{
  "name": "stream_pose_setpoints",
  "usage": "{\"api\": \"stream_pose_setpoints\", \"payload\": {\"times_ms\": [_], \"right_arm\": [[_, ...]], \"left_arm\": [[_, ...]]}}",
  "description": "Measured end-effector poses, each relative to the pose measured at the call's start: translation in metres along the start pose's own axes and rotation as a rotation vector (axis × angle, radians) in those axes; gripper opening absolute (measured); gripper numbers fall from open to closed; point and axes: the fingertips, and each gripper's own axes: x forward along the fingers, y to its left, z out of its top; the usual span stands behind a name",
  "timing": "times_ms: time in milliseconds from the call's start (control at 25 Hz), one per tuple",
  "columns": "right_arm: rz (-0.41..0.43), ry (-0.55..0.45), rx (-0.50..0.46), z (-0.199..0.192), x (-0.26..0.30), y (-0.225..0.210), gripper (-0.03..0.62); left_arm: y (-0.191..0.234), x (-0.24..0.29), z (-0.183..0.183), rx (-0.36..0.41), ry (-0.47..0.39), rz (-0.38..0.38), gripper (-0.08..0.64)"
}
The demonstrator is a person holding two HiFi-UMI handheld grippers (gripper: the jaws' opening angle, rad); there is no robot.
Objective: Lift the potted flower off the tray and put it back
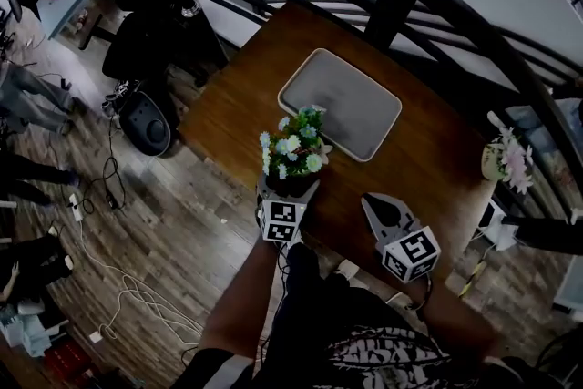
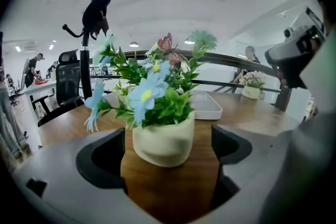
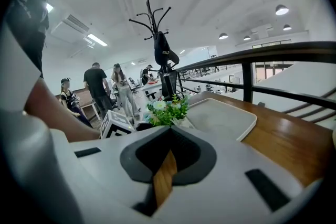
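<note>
We see the potted flower (image 1: 293,158), a cream pot of pale blue and white blooms with green leaves, standing on the brown wooden table (image 1: 239,100). It is off the grey rectangular tray (image 1: 351,118), just beside the tray's near corner. A small pink butterfly ornament (image 2: 167,42) sits among its stems.

The left gripper (image 1: 288,192) is on the side of the pot away from the tray. Its jaws stand wide apart with the pot between them, and bare wood shows on either side, so neither pad touches it.

The right gripper (image 1: 377,209) hovers over the table near the tray's near edge, apart from the pot. Its jaws are drawn together, with nothing between them but a thin sliver of wood seen through the gap.

The only print we can make out is the black-and-white square marker on each gripper's cube; we can read no lettering on the pot or the tray.
</note>
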Motion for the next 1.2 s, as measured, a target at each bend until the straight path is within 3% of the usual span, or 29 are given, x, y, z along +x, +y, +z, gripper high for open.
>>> {"api": "stream_pose_setpoints", "payload": {"times_ms": [480,1200], "right_arm": [[-0.014,0.023,0.026,-0.006,0.015,0.001,-0.009],[-0.035,0.028,0.046,-0.004,0.012,-0.007,-0.009]], "left_arm": [[0.008,0.043,0.002,0.04,-0.013,-0.069,0.509],[0.008,0.041,-0.006,0.062,0.021,-0.047,0.506]]}}
